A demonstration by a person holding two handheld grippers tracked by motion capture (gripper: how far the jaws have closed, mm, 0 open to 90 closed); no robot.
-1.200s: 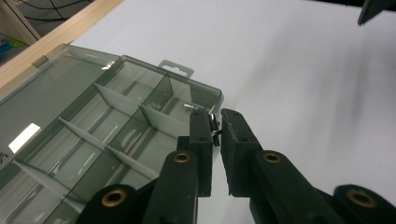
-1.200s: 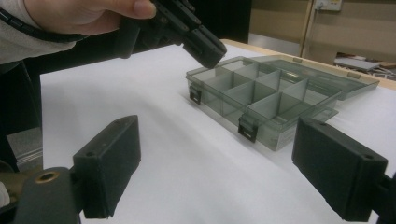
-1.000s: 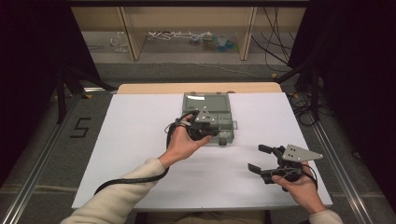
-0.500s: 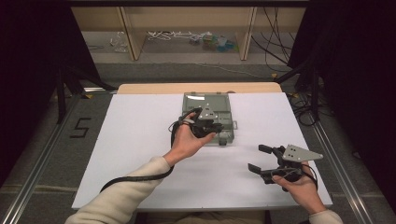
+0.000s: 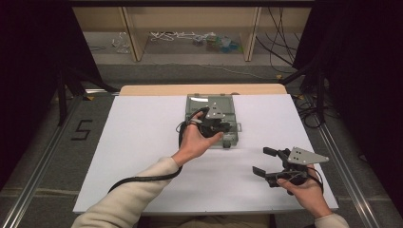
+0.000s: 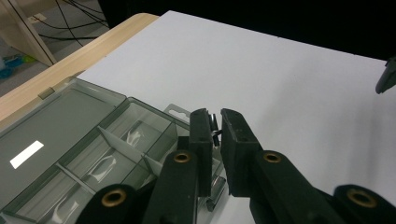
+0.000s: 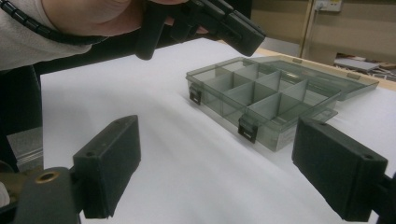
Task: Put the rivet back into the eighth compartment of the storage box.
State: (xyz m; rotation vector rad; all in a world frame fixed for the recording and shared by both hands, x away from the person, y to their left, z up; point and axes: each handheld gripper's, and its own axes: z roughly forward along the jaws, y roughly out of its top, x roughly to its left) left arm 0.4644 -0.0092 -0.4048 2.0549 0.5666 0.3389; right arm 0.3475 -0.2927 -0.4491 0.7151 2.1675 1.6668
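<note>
Left gripper [image 6: 214, 135] pinches a small dark part above the open organizer box [image 5: 211, 118], drop pending. Right gripper [image 5: 267, 162] idles wide open, empty, on the counter [image 5: 142, 142].

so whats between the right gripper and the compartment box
Nothing: bare white table runs from the open right gripper to the compartment box, plain in the right gripper view and the high view.

Smoky grey see-through box [image 5: 211, 118] under black left tool [image 6: 214, 135]; white tabletop [image 5: 142, 142], tan edge; cream sleeve [image 5: 128, 199].
</note>
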